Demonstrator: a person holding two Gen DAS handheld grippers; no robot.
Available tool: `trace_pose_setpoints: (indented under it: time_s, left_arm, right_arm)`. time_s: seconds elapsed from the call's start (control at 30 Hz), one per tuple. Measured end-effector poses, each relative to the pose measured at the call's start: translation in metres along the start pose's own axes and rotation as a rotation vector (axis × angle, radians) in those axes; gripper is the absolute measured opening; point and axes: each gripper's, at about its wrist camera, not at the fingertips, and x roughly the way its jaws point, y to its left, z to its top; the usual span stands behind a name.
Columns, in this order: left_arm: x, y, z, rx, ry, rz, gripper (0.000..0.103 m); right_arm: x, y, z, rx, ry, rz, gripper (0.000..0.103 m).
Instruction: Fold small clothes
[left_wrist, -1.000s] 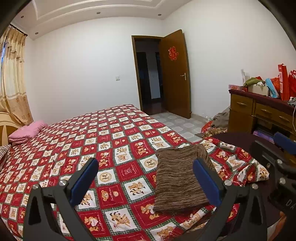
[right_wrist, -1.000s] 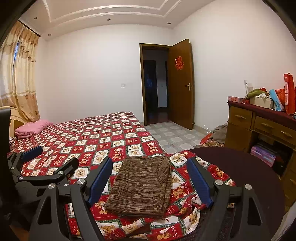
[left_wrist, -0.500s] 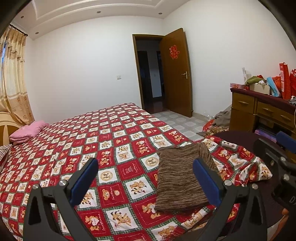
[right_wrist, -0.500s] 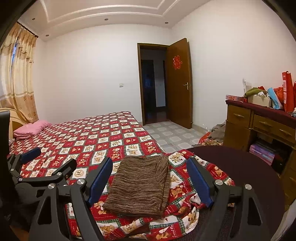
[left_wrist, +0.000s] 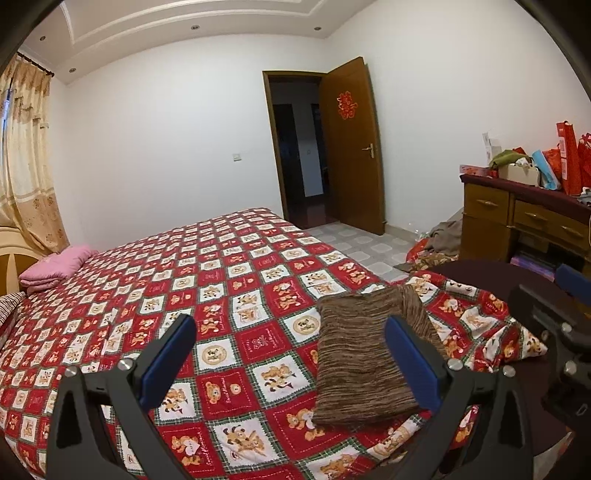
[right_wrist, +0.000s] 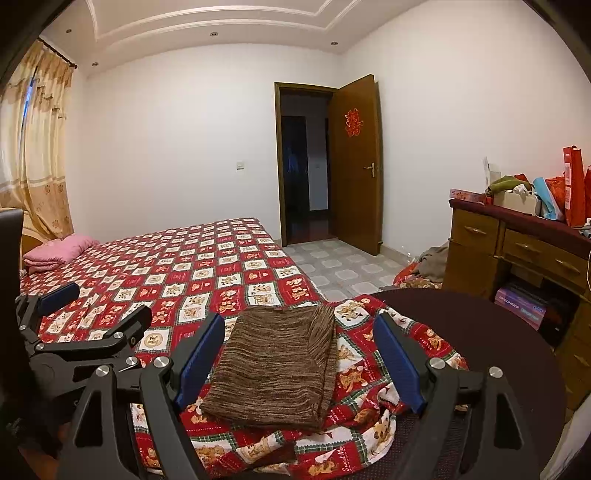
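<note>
We hold both grippers tipped slightly downward over the near corner of the bed (left_wrist: 229, 266), side by side. Our left gripper (left_wrist: 291, 354) has its jaws spread wide with nothing between them; the folded brown garment (left_wrist: 360, 354) lies beyond and mostly behind its right finger (left_wrist: 412, 358), on the red bear-print bedspread (left_wrist: 258, 343). Our right gripper (right_wrist: 299, 360) also stands released, jaws wide and empty, with the garment lying flat just ahead, centred between its fingers and untouched. To the left of its jaws we see the left gripper.
</note>
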Motion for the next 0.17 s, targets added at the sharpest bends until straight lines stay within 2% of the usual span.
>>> trace_pose_setpoints:
  time_s: [0.17]
  left_arm:
    - [0.0036, -0.0002, -0.0004, 0.001, 0.015, 0.012, 0.103]
  right_arm:
    - [0.0020, -0.0007, -0.0007, -0.001, 0.004, -0.002, 0.083]
